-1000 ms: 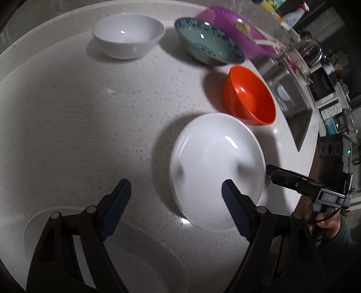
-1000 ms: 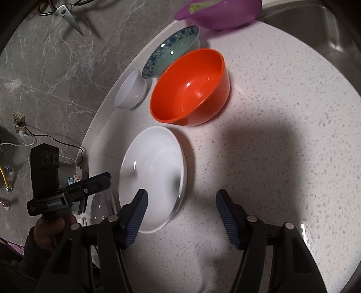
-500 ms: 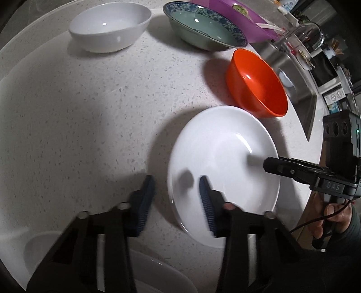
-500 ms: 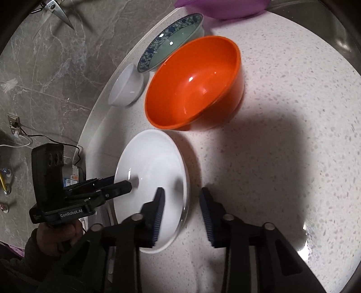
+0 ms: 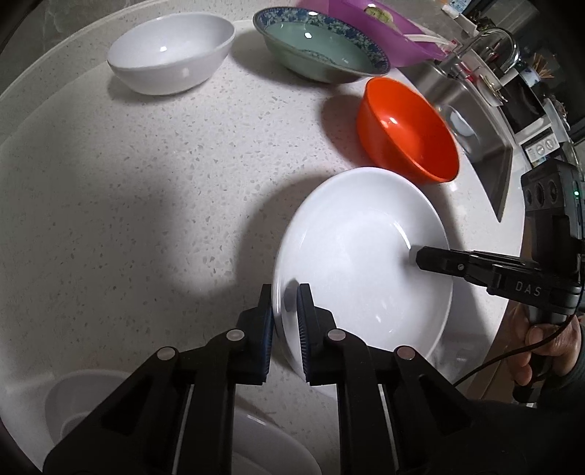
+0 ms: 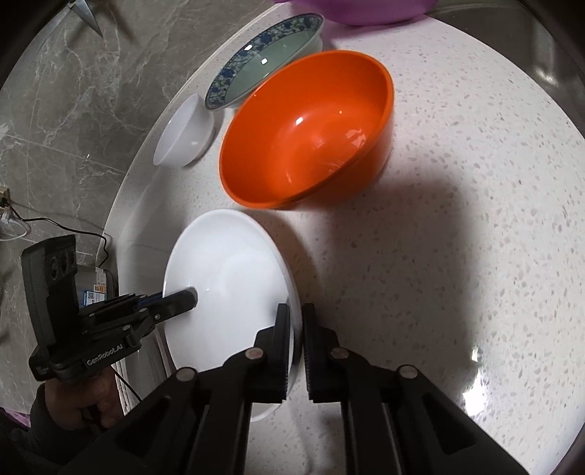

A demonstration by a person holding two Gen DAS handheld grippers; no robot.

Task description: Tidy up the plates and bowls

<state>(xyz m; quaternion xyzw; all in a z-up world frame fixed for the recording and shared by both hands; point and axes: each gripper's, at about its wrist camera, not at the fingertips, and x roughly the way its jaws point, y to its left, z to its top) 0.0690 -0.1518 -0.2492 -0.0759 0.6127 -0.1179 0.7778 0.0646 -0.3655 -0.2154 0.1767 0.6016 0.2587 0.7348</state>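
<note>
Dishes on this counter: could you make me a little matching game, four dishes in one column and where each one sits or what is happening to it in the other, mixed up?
Dishes:
1. white plate
2. orange bowl
3. patterned bowl
4. white bowl

Places:
A. at the back, between the white bowl and the purple basin
B. back corner, farthest from the sink
C. rim pinched on two opposite sides
D. just beyond the plate, beside the sink

Pairs: 1-C, 2-D, 3-A, 4-B
</note>
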